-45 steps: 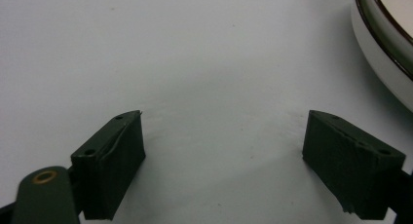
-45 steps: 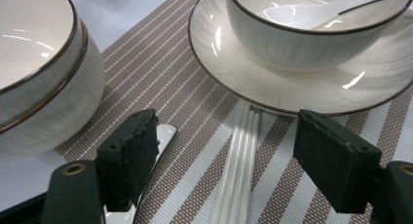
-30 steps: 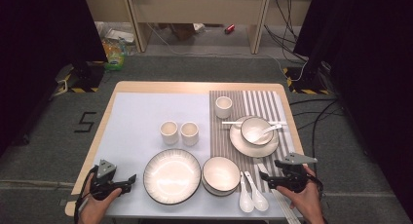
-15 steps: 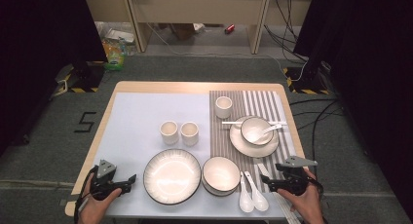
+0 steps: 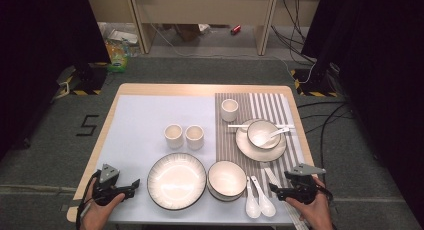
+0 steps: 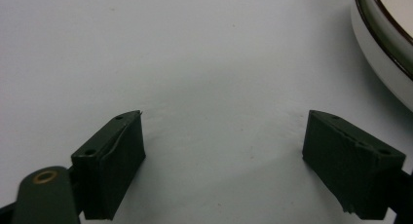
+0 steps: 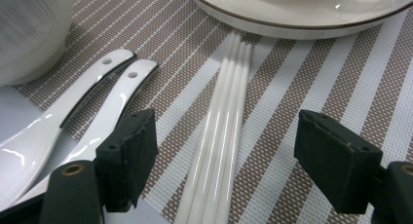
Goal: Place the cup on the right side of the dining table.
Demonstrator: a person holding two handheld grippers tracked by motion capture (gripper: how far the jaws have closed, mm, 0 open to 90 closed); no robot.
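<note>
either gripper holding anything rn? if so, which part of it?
Nothing held. The right gripper is open, its jaws either side of the white chopsticks without touching them. The left gripper is open over bare table.

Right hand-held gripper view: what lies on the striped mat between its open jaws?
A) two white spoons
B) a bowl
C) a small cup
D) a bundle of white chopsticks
D: in the right gripper view the white chopsticks lie lengthwise between the open jaws of the right hand-held gripper, with the two spoons off to their left.
</note>
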